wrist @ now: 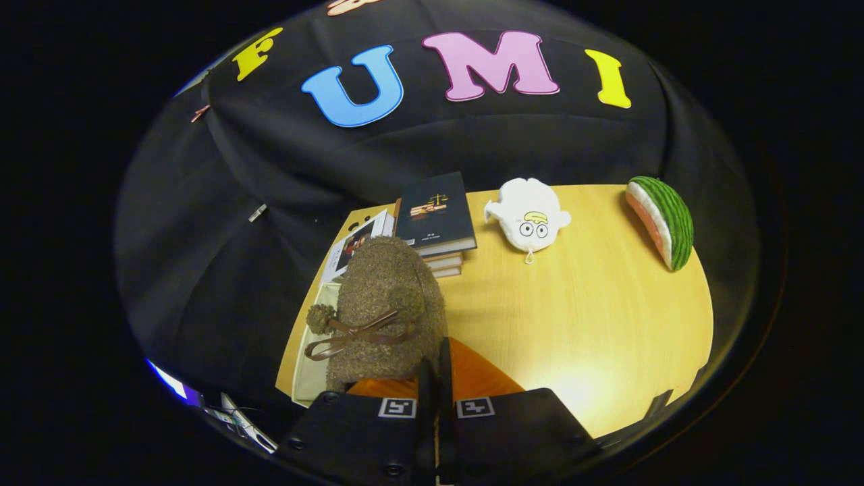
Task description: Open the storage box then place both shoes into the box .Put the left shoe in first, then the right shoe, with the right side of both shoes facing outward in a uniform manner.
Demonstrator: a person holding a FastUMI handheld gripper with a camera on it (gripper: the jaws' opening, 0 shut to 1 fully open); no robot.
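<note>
My gripper (435, 368) has its fingers closed together on the shoe (385, 310), a fuzzy brown slipper with bow and pompom. It hangs over the pale storage box (307, 364) at the table's (594, 324) edge.

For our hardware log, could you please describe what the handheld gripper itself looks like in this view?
The gripper has two broad, blocky bodies side by side, each with round screw heads along its face. Each body carries a small square fiducial marker near its inner top corner. From them two narrow, flat fingers run forward, standing close together.
</note>
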